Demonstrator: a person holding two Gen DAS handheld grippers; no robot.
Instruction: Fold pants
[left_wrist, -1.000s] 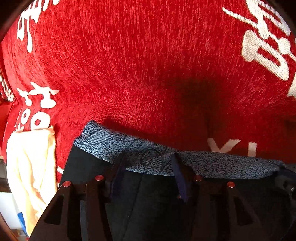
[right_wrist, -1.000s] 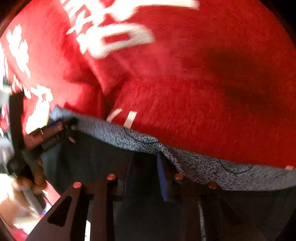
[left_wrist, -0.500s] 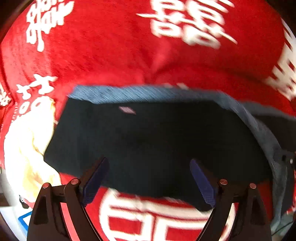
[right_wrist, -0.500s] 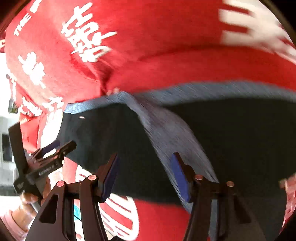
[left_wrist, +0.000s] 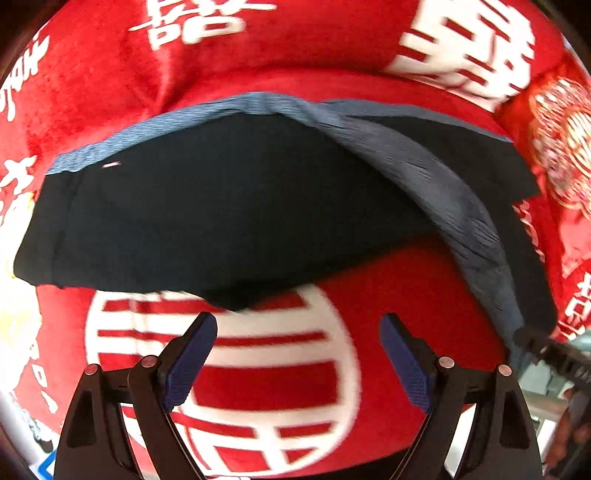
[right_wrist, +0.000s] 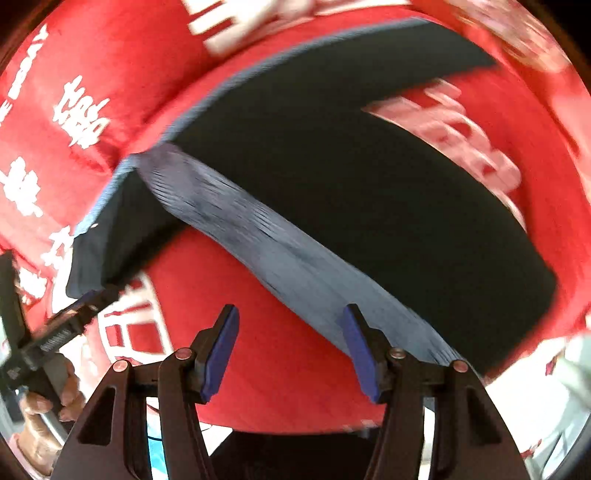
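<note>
Both grippers (left (left_wrist: 298, 352), right (right_wrist: 290, 350)) now open, off the pants (left_wrist: 229, 206)

dark pants (left_wrist: 229, 206), grey waistband (left_wrist: 443, 188), apparently folded

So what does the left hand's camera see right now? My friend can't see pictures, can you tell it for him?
Dark pants with a grey-blue waistband lie spread on a red blanket printed with white characters. The left gripper is open and empty, with only blanket between its blue-padded fingers. The picture is slightly blurred.
</note>
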